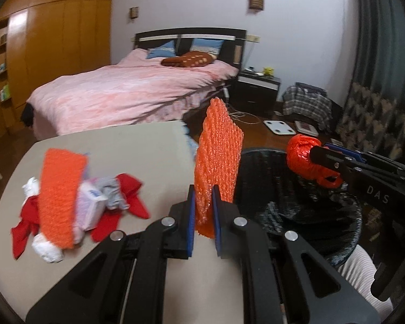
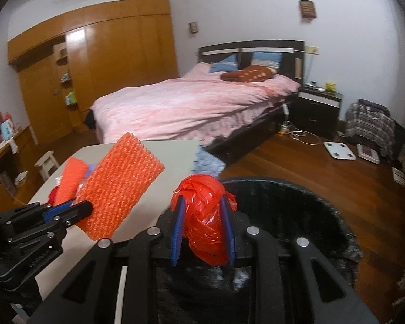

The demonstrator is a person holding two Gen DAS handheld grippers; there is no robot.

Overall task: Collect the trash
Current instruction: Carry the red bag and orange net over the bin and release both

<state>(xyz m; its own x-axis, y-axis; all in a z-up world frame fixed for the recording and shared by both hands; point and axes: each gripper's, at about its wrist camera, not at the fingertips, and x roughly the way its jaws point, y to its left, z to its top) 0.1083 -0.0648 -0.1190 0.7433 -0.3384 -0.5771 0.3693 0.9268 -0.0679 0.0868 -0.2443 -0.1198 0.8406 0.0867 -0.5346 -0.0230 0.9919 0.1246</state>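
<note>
Carry-to-bin step, both claws loaded. Left gripper is clamped on a flat orange foam-mesh sheet, which stands upright between its pads. Right gripper is clamped on a knotted red plastic bag. The round black-lined waste bin sits just right of the left claw and under/ahead of the right one. Next, prob.: get each claw over the bin mouth, then let go. More scraps, a red/white/orange pile, lie left of the left claw on the beige table.

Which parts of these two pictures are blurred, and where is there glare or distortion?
Left wrist view: the trash pile on the table is motion-blurred, while the left gripper stays sharp. Right wrist view: the black bin is smeared, glare lies on the wardrobe door, and the fisheye bends the walls.
</note>
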